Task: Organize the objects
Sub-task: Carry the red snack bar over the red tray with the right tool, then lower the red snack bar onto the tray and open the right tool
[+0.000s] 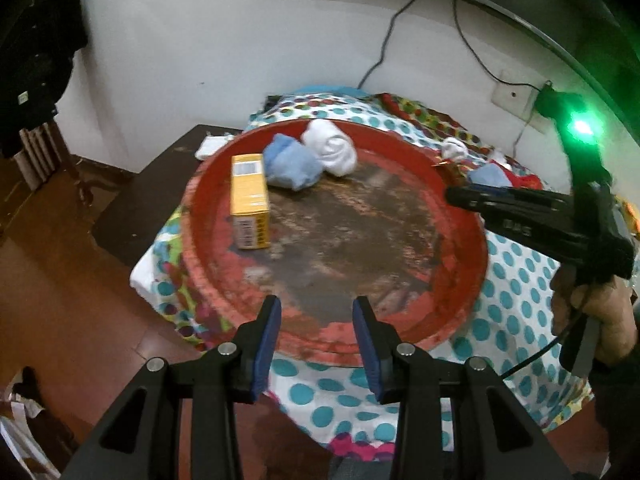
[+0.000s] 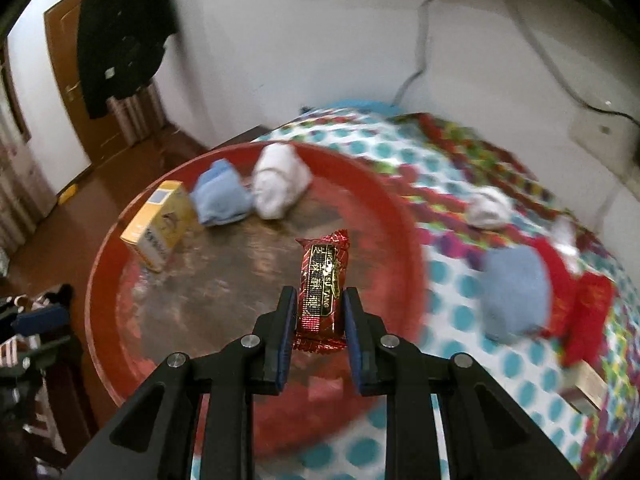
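While carried over the red tray point(image 2: 120, 248):
Right gripper point(image 2: 320, 312): clamped on red candy packet point(image 2: 322, 280).
Left gripper point(image 1: 316, 320): held apart, empty.
Next: release judged needed.

left wrist: near edge, facing wall | right wrist: closer | shared: red tray point(image 1: 460, 184) point(image 2: 400, 216)
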The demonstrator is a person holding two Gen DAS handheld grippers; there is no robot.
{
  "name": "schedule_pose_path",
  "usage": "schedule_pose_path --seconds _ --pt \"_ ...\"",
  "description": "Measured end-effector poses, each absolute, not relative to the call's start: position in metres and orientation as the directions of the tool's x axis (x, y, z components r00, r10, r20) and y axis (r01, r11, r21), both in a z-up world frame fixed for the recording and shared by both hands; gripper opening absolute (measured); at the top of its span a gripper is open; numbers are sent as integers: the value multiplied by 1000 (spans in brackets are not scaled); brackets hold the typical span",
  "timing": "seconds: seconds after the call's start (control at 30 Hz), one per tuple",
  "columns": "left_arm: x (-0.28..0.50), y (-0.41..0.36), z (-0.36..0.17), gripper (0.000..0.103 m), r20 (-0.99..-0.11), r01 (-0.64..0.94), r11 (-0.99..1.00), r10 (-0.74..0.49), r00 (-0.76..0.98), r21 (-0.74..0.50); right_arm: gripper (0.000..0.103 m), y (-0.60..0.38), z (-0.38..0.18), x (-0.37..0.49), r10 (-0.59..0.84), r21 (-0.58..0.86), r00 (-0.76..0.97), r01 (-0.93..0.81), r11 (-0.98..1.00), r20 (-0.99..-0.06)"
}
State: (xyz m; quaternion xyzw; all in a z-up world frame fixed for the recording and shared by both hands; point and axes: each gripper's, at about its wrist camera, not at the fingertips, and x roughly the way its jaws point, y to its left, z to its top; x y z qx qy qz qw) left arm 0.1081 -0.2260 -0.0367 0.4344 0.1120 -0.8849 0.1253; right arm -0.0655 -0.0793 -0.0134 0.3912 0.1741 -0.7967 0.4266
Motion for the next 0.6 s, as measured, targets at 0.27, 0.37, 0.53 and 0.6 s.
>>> schedule_pose_path --seconds 0.27,0.37,0.53,0.6 --pt "112 -242 -45 38 -811 353 -931 -133 -570 -96 22 -151 -39 -66 -495 53 -246 856 -514 -833" --pt "111 -244 -48 38 -817 356 -931 -138 -560 -86 22 -166 -48 -73 -479 63 -226 855 -515 -848" --pt "108 -247 -52 38 -822 356 -931 -142 -552 -78 23 -181 -55 -81 -447 45 -223 856 -515 -867" --pt "107 -248 -53 38 -824 355 -932 -140 -548 -78 29 -183 -56 -82 -435 45 -214 857 -513 -875"
